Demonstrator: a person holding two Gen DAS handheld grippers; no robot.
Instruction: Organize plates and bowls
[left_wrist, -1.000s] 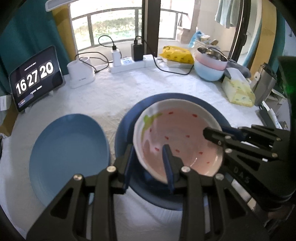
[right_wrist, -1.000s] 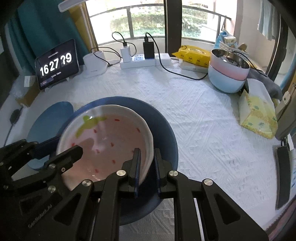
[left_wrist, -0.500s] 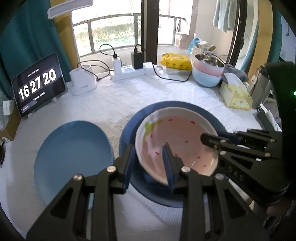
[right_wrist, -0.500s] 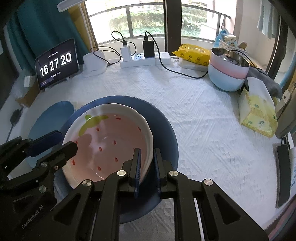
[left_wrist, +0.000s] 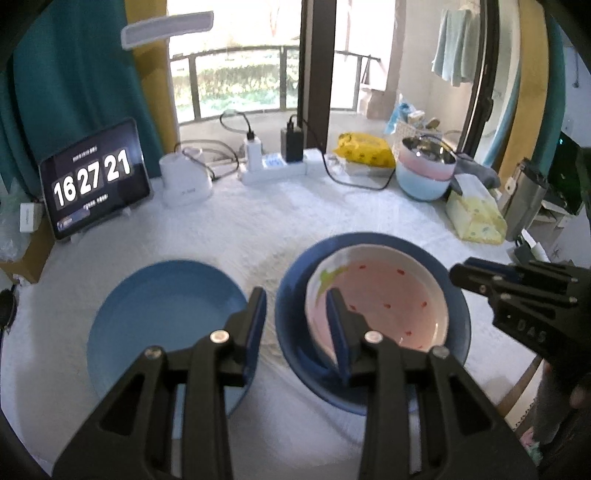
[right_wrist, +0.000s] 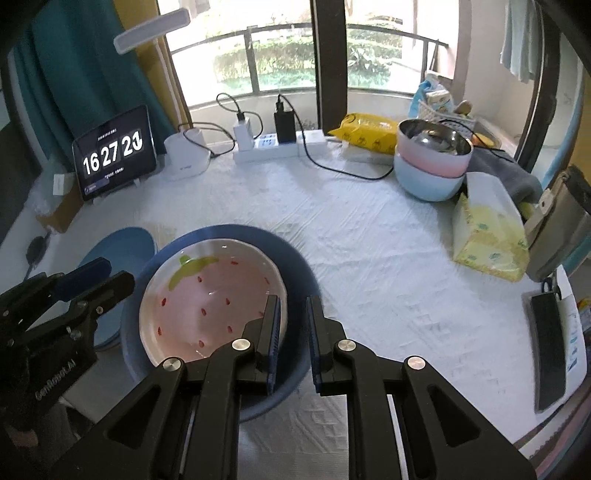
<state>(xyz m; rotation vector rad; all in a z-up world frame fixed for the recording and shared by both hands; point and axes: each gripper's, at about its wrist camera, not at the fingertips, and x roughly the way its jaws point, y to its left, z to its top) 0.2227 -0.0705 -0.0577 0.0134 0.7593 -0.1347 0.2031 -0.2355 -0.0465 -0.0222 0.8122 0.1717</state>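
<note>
A white bowl with a pink strawberry pattern (left_wrist: 388, 295) (right_wrist: 214, 295) rests inside a dark blue plate (left_wrist: 369, 239) (right_wrist: 295, 266) on the white cloth. To its left lies a light blue plate (left_wrist: 162, 317) (right_wrist: 122, 247). My left gripper (left_wrist: 295, 325) (right_wrist: 92, 280) hovers above the bowl's left rim, its jaws opening slightly and pressing on nothing. My right gripper (right_wrist: 293, 317) (left_wrist: 480, 273) is over the bowl's right rim. Its jaws are opening, and the pads stand clear of the bowl and plate rims below them.
Stacked pink and blue bowls (left_wrist: 424, 173) (right_wrist: 432, 166) with a metal one on top stand at the back right, beside a tissue pack (left_wrist: 474, 218) (right_wrist: 487, 236). A clock tablet (left_wrist: 94, 181), a white device (left_wrist: 184, 181) and a power strip (left_wrist: 273, 166) with cables line the back. A dark flat object (right_wrist: 550, 343) lies near the right edge.
Both grippers have risen and drawn back from the bowl. The right jaws, earlier pinched on the bowl's right rim, have parted. The bowl now lies level in the dark plate.
</note>
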